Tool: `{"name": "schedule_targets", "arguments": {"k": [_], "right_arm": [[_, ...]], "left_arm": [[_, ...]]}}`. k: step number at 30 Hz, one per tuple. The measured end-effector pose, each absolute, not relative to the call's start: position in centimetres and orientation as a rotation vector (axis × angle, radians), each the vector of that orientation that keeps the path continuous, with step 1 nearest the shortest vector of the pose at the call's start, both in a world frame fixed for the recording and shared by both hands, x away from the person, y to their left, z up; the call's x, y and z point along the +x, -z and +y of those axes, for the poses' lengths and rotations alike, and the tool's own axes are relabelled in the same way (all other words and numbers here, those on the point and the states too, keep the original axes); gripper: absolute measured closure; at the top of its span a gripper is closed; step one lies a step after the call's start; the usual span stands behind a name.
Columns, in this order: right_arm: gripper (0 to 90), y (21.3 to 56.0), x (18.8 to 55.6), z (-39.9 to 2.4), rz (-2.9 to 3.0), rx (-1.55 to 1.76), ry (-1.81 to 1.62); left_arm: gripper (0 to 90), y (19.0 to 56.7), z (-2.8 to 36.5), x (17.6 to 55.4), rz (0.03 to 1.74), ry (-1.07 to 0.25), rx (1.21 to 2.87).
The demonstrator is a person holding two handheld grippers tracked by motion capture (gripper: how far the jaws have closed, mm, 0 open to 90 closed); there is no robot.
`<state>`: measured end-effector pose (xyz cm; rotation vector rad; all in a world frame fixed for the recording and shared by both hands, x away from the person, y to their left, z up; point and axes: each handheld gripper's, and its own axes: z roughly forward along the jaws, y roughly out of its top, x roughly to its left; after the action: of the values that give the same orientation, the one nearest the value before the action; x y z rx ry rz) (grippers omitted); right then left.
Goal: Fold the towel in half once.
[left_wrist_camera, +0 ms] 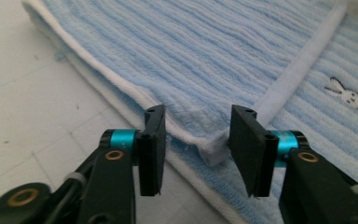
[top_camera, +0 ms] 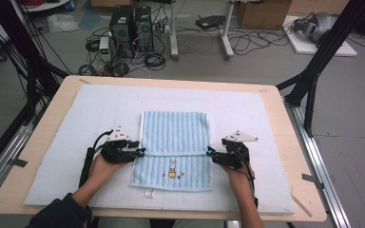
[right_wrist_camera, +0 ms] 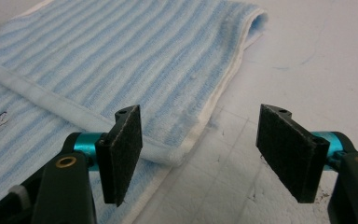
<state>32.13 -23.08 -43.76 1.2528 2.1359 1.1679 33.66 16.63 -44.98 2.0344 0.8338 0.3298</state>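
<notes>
High view: fixed above the person's side, facing forward and down; takes in the whole table, the floor beyond, and both forearms rising from the bottom edge.
Left gripper view: rides on the left gripper, very near the surface, facing along its 2 black jaws at the left edge of the blue towel.
Right gripper view: rides on the right gripper, equally near, facing the towel's right edge.
Shared: all 3 views show the towel; both gripper views catch its white hem and rabbit motif.
</notes>
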Motion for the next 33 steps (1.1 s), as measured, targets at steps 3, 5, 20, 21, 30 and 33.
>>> {"name": "schedule_targets", "arguments": {"k": [3,5,20,21,30,33], "right_arm": [[30.7,43.8,32.2,-23.2,2.135,1.252,-1.169],[30.7,43.8,32.2,-23.2,2.132,1.255,-1.169],[46.6,43.7,32.0,-22.4,2.23,1.169,-1.189],[47.9,43.9,32.0,-22.0,2.25,1.156,-1.168],[78.2,44.1,32.3,-21.1,2.299,1.121,-1.038],[78.3,43.9,32.3,-21.0,2.292,1.111,-1.04]], "left_arm": [[63.7,45.0,16.4,33.5,0.817,-0.344,2.044],[68.7,45.0,16.4,33.5,0.809,-0.344,2.051],[82.1,43.8,17.2,33.2,0.779,-0.338,1.933],[82.2,43.8,17.3,33.1,0.779,-0.338,1.932],[82.9,43.7,17.8,32.9,0.789,-0.333,1.903],[83.0,43.6,18.0,32.8,0.789,-0.335,1.894]]}}
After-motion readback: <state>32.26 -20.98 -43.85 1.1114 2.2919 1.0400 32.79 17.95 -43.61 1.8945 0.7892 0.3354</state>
